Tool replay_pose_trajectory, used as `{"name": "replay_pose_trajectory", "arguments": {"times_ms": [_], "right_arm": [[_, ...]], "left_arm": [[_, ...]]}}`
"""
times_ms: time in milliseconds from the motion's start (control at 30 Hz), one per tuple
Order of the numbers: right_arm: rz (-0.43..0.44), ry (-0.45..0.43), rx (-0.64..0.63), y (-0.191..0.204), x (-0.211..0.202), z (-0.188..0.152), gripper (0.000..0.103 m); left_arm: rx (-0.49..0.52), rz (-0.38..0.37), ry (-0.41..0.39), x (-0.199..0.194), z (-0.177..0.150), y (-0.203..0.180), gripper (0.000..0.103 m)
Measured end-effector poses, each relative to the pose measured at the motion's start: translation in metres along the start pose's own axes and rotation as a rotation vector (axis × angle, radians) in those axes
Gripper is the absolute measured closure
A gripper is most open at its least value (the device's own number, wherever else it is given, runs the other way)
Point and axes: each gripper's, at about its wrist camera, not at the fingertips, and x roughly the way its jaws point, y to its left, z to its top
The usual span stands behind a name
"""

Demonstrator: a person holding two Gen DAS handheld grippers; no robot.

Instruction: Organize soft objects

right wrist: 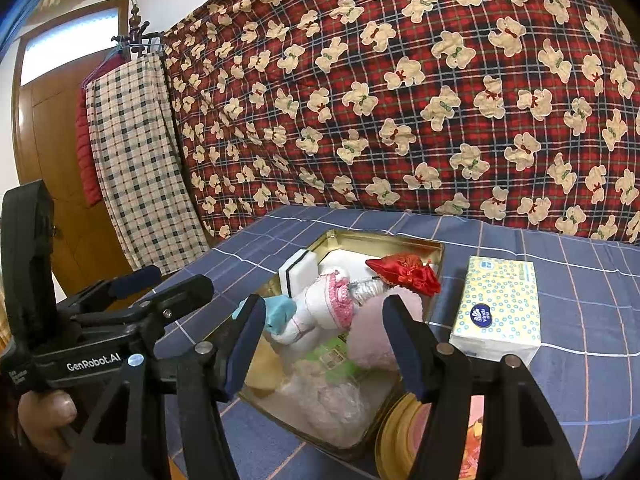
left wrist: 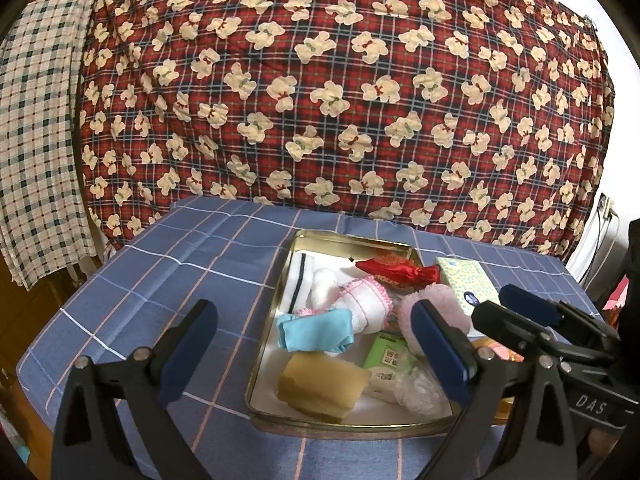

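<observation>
A gold metal tin (left wrist: 280, 300) (right wrist: 434, 254) sits on the blue checked tablecloth and holds soft things: a yellow sponge (left wrist: 322, 385), a light blue cloth (left wrist: 318, 328) (right wrist: 280, 312), white socks with pink trim (left wrist: 364, 300) (right wrist: 326, 308), a pink fluffy puff (left wrist: 438, 312) (right wrist: 374, 338), a red satin pouch (left wrist: 398, 271) (right wrist: 406, 272), a white sponge (right wrist: 298, 272) and a green packet (left wrist: 388, 354). My left gripper (left wrist: 320, 348) is open and empty, just before the tin. My right gripper (right wrist: 324, 344) is open and empty above the tin's near end.
A tissue pack (right wrist: 500, 308) (left wrist: 466, 280) lies right of the tin. A yellow round lid (right wrist: 400, 436) lies at the tin's near right corner. A red bear-print quilt (left wrist: 340, 92) hangs behind the table. The right gripper shows in the left view (left wrist: 528, 312).
</observation>
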Motion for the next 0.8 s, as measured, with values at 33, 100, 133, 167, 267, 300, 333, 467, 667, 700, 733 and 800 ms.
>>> {"name": "replay_pose_trajectory", "arguments": {"times_ms": [33,100,133,167,267,300,333,467,667,700,733,800], "right_arm": [[0.000,0.000,-0.001,0.000,0.000,0.000,0.040],[-0.001,0.000,-0.003,0.000,0.000,0.000,0.039],[-0.001,-0.001,-0.003,0.000,0.000,0.000,0.039],[0.000,-0.001,-0.003,0.000,0.000,0.000,0.039],[-0.002,0.000,-0.002,0.000,0.000,-0.001,0.039],[-0.001,0.000,-0.001,0.000,0.000,-0.001,0.039],[0.000,0.000,-0.001,0.000,0.000,-0.001,0.039],[0.000,0.004,0.006,-0.002,0.000,-0.001,0.039],[-0.001,0.007,0.008,-0.003,0.002,-0.002,0.039],[-0.002,0.009,0.008,-0.003,0.003,-0.003,0.039],[-0.001,0.010,0.008,-0.003,0.003,-0.003,0.039],[-0.003,0.010,0.008,-0.004,0.004,-0.003,0.039]], "left_arm": [[0.001,0.000,0.001,0.001,0.001,0.000,0.004],[0.001,-0.001,0.003,0.001,0.001,0.000,0.004],[0.000,-0.003,0.004,0.001,0.000,0.000,0.004],[-0.001,-0.002,0.005,0.002,0.000,0.000,0.004],[0.002,0.011,0.010,0.003,-0.001,0.000,0.004],[-0.001,0.012,0.015,0.005,-0.002,0.001,0.004],[-0.007,0.011,0.023,0.006,-0.002,0.001,0.004],[-0.021,0.017,0.038,0.011,-0.004,0.004,0.001],[-0.024,0.018,0.038,0.013,-0.007,0.008,0.001],[-0.028,0.017,0.039,0.013,-0.007,0.008,0.001],[-0.026,0.016,0.037,0.013,-0.007,0.008,0.001],[-0.017,0.015,0.034,0.013,-0.008,0.008,0.001]]}}
